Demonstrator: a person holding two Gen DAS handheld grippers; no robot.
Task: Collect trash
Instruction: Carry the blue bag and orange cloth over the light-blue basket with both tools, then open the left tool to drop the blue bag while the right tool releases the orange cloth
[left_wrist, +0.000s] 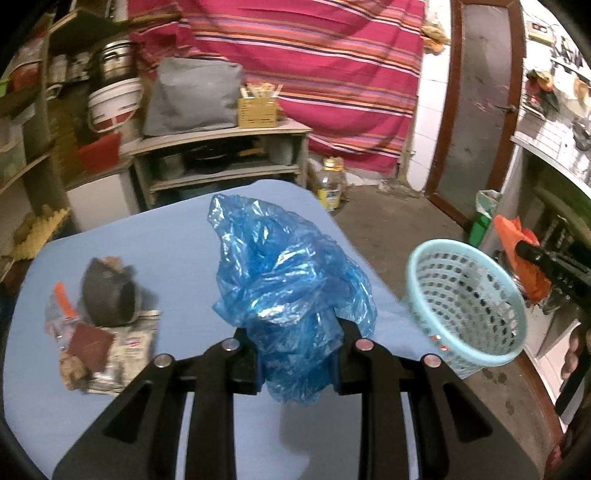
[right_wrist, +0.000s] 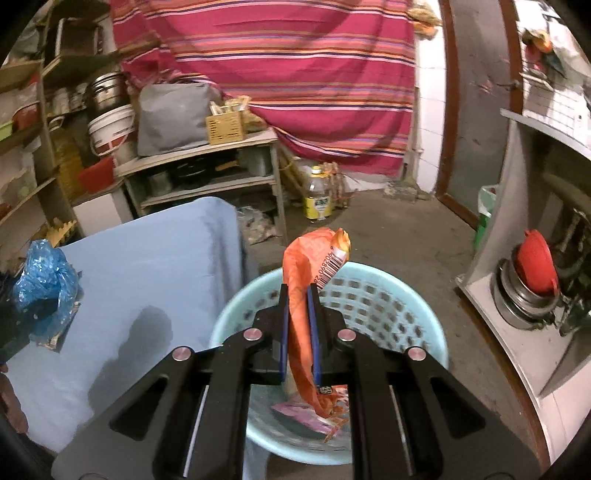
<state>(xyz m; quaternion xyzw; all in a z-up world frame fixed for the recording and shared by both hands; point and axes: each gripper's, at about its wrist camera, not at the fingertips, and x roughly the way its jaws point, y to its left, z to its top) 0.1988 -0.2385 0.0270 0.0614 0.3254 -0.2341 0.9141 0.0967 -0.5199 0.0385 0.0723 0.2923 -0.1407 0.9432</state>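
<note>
The blue surface ends at a rounded edge right of centre in the left view; the one pale-blue basket sits just past it, with open bare floor beyond. Left tool pinches one crumpled blue plastic bag over the surface. Right tool — clamped on one orange wrapper — hangs over the basket's mouth. One litter pile lies lower left.

One blue plastic bag, one orange wrapper, one pale blue basket, one litter heap lower left, one yellow-labelled bottle.
</note>
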